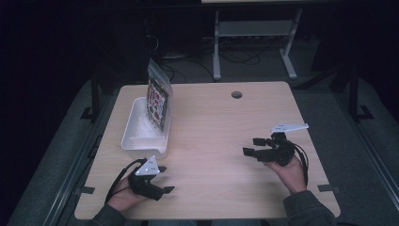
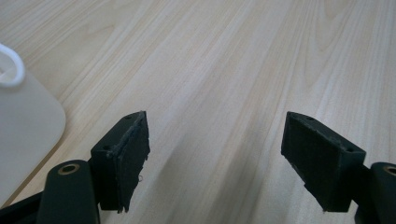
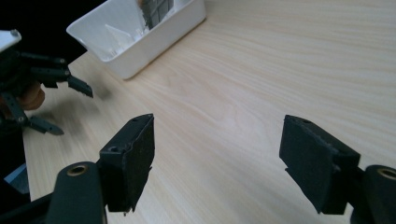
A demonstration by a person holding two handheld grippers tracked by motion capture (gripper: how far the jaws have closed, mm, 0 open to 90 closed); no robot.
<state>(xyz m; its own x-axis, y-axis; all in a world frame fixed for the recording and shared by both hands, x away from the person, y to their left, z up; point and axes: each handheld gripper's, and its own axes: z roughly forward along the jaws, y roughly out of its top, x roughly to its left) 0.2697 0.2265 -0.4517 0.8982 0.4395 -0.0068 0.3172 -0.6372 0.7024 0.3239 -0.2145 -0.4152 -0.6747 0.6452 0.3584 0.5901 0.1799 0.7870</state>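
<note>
- The plastic bag (image 1: 159, 96) stands upright in the white bin (image 1: 133, 132) at the far left of the table (image 1: 226, 122), leaning on the bin's right wall and rising well above its rim; we take it as the thing in hand.
- Our left gripper (image 1: 162, 179) rests near the bin's near end, jaws wide apart and empty.
- Our right gripper (image 1: 251, 146) sits at the right, well apart from the bin, jaws also wide open, holding nothing.
- Risk, as we judge it: the bag is tall and thin, so a push from the side could tip it over the wall.
- A pinch on the loose top may slip, because the film looks smooth.
- The bin seems light; pulling the bag could drag it toward us.
- Inside the bin we see also some clear or white pieces at the bottom; we cannot tell what they are.
</note>
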